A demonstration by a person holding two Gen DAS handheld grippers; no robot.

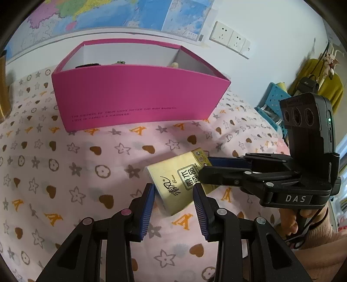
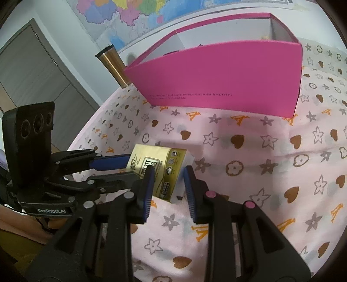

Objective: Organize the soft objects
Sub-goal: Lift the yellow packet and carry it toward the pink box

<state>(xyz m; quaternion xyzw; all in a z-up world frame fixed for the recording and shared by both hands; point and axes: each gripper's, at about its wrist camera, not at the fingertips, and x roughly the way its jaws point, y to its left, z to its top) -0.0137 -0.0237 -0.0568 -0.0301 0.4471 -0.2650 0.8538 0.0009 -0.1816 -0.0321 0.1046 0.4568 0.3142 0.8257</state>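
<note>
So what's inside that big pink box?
The pink box has white inner walls. Over its rim in the left wrist view, only the tips of a dark item, a greenish one and a cream one show. The front wall hides the rest.

box [image 1: 138, 97]: hot pink outside, white inside, dark small lettering
cloth [image 1: 65, 173]: pale pink; brown hearts, grey stars, orange letters
tissue pack [image 1: 177, 184]: pale yellow, gold band
gripper pads [image 1: 147, 208]: blue, ribbed
map [image 1: 108, 13], upper left: blue, green, yellow, pink

Far ahead of the gripper, a colored wall map [image 1: 104, 13] and white wall sockets [image 1: 229, 39]. Ahead left, a bronze tumbler [image 2: 115, 65] and grey door [image 2: 32, 71]. Right: blue perforated rack [image 1: 274, 102], hanging yellow garment [image 1: 325, 86].
</note>
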